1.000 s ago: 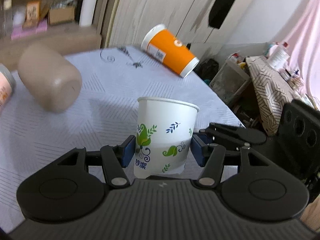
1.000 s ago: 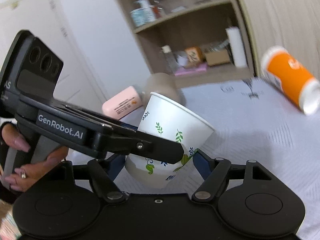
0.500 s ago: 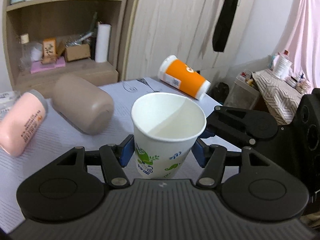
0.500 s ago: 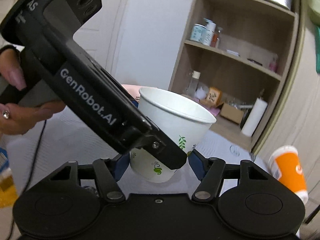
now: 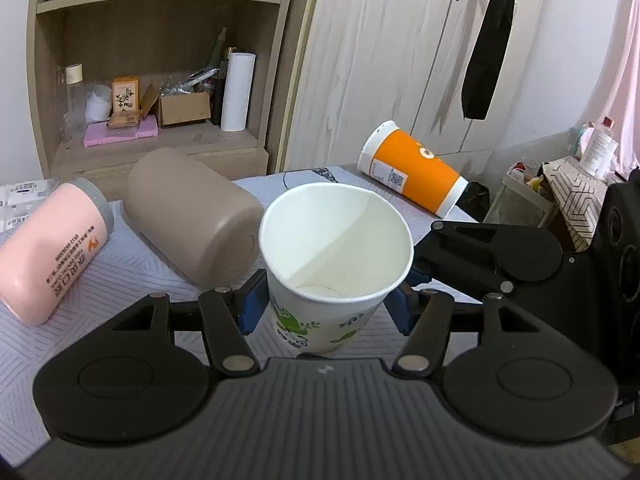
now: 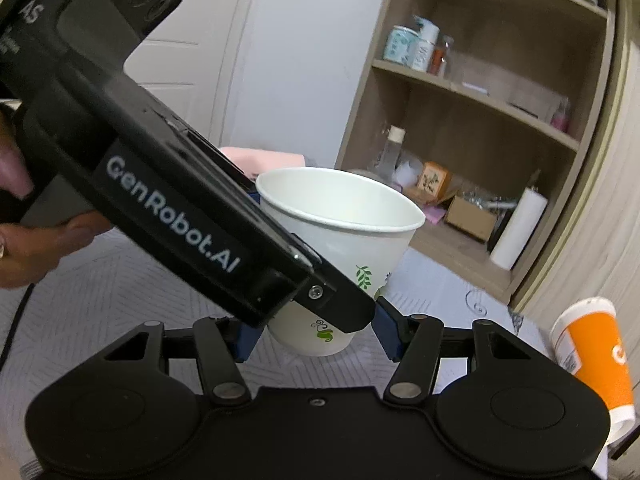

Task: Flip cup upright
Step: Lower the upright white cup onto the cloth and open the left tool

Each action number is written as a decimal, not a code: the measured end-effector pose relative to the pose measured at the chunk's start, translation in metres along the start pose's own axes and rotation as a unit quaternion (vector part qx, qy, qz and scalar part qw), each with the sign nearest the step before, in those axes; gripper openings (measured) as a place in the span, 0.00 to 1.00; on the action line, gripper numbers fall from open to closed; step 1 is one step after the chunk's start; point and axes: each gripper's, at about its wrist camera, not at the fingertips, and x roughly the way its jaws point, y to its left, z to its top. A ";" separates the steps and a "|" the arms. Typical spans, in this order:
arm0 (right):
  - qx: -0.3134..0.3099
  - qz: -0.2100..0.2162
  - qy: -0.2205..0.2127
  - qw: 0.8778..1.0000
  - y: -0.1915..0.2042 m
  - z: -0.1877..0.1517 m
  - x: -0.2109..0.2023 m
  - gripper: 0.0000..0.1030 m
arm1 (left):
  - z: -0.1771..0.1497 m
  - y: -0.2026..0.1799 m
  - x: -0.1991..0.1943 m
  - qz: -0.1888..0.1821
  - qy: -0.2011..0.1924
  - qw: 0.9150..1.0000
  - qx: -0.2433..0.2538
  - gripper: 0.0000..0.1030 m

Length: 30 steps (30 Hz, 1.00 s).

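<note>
A white paper cup with green leaf print (image 5: 336,264) is held mouth-up and slightly tilted above the table. My left gripper (image 5: 326,308) is shut on its lower body, blue pads on both sides. My right gripper (image 6: 316,334) is also shut on the cup (image 6: 344,236) near its base, from a crossing angle. The left gripper's body crosses the right wrist view in front of the cup. The cup is empty inside.
On the table with the pale patterned cloth (image 5: 120,280) lie a pink tumbler (image 5: 52,252), a tan tumbler (image 5: 192,216) and an orange paper cup (image 5: 412,172), all on their sides. A shelf unit (image 5: 152,60) stands behind. Clutter sits at the right.
Both grippers have turned the cup from a side-on pose to mouth-up, so I now look into it. The views have swung up toward the shelf.
</note>
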 end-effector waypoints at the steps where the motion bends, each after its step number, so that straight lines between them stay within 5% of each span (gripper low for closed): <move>1: 0.002 -0.001 0.003 1.000 -0.001 -0.001 0.003 0.61 | 0.000 -0.001 0.004 0.002 0.003 1.000 0.001 0.58; 18: 0.066 0.020 0.042 0.997 -0.020 -0.017 0.020 0.59 | -0.009 -0.013 0.028 0.015 0.015 1.000 0.021 0.59; 30: 0.079 0.010 0.035 0.996 -0.024 -0.021 0.014 0.64 | -0.014 -0.015 0.014 0.028 0.010 0.999 0.014 0.79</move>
